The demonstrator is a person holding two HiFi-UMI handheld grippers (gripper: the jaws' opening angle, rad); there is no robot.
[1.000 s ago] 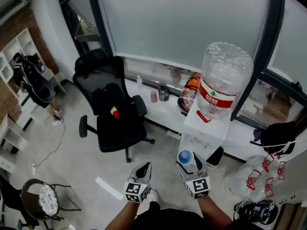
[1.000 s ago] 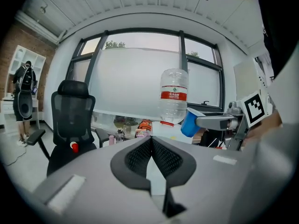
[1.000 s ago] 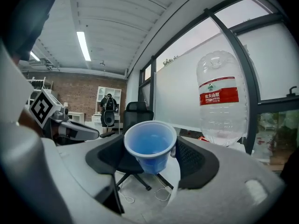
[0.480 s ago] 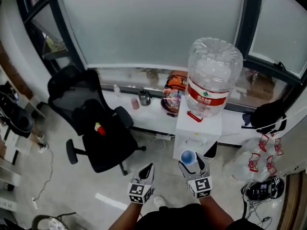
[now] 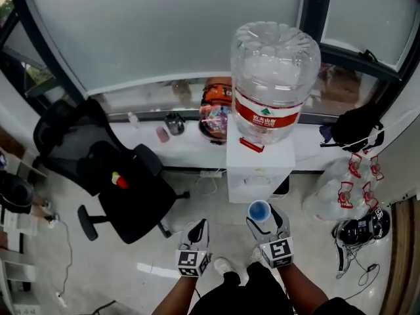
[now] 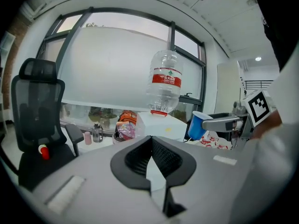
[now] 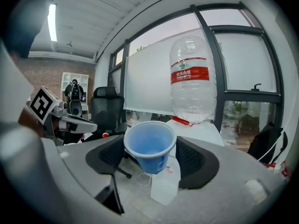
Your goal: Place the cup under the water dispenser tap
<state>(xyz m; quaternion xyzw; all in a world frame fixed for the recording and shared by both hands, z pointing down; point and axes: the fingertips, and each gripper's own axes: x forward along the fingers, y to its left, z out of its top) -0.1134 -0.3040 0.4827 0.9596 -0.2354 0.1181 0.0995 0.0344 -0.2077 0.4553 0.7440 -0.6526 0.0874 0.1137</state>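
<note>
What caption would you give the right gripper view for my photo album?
The right gripper holds an upright blue cup, facing the white water dispenser and its big clear bottle.

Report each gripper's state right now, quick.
Left gripper: closed, nothing between its jaws.
Right gripper: closed on the blue cup, which it holds upright.

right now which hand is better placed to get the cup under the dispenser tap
Right: the right tongs grip the blue cup facing the white dispenser. The left tongs are shut, empty, off to the side.
</note>
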